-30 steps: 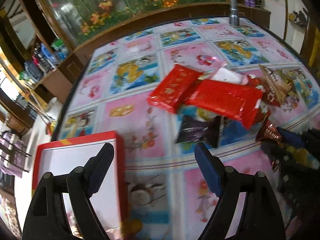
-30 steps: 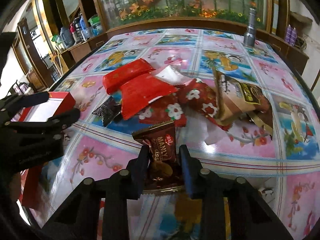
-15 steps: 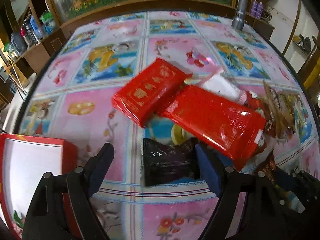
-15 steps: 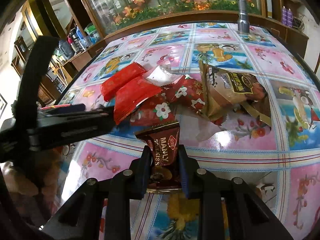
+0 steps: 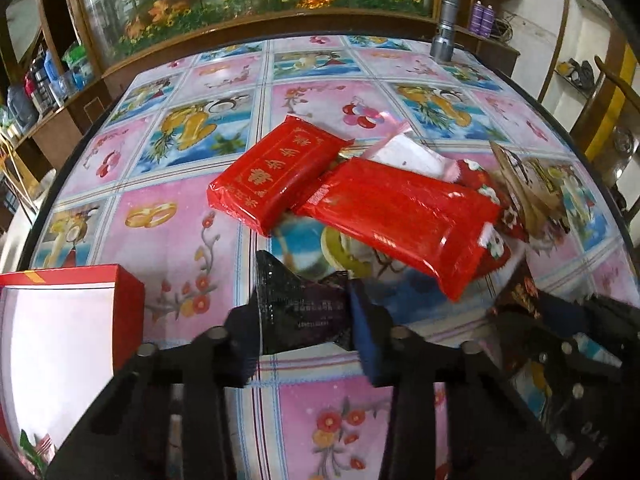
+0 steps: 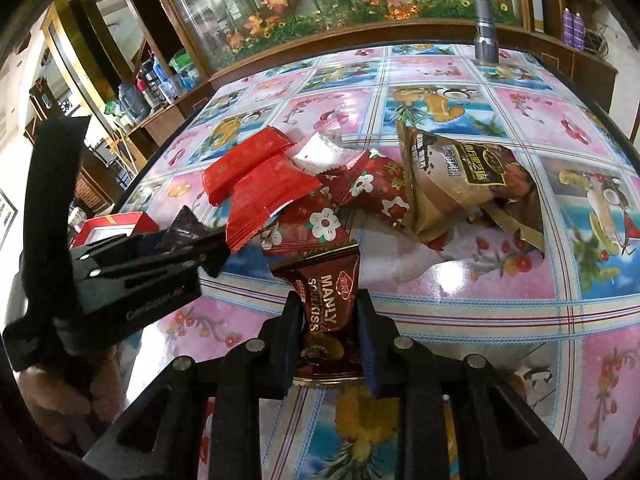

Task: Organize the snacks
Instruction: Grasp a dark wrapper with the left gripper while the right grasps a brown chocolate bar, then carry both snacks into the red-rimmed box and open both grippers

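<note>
Two grippers work a pile of snacks on a tabletop (image 5: 192, 240) covered in a pink-and-blue picture cloth. The left gripper (image 5: 304, 312) has just been closing its jaws and now clamps a black packet (image 5: 300, 300) near the tabletop's front edge — just beside a red box (image 5: 128, 296) with a white inside. The right gripper (image 6: 328, 316) grips a brown chocolate wrapper (image 6: 328, 292) narrowly. Behind lie two red packs (image 5: 392, 216), flowered red wrappers (image 6: 324, 220) and a tan bag (image 6: 460, 176) — heaped together mid-table.
</note>
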Available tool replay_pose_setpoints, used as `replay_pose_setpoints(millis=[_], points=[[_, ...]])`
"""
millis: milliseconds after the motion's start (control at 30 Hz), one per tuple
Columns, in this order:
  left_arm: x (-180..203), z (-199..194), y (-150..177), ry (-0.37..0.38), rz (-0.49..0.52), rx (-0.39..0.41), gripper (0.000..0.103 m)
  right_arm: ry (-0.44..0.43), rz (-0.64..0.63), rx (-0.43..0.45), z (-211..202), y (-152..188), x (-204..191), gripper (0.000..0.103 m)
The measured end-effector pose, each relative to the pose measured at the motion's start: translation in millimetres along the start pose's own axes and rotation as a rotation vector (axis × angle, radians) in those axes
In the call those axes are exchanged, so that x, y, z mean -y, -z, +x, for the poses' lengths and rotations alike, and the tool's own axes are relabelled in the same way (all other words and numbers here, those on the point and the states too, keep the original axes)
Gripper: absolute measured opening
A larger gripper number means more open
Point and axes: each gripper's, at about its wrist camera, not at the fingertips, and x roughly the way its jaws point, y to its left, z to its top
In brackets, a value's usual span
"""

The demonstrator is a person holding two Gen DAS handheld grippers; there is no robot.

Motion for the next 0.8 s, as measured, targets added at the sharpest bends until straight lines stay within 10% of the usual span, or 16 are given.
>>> replay_pose_setpoints(millis=[300, 800], points=[[-7.8, -23.4, 20.8, 0.049, -0.018, 0.028, 0.019, -0.039, 0.025, -0.004, -1.1, -0.9, 4.9, 0.027], [-22.1, -109.9, 73.9, 0.034, -0.037, 0.166, 0.019, -0.4, 0.051, -0.016, -10.3, -3.8, -4.7, 0.026]])
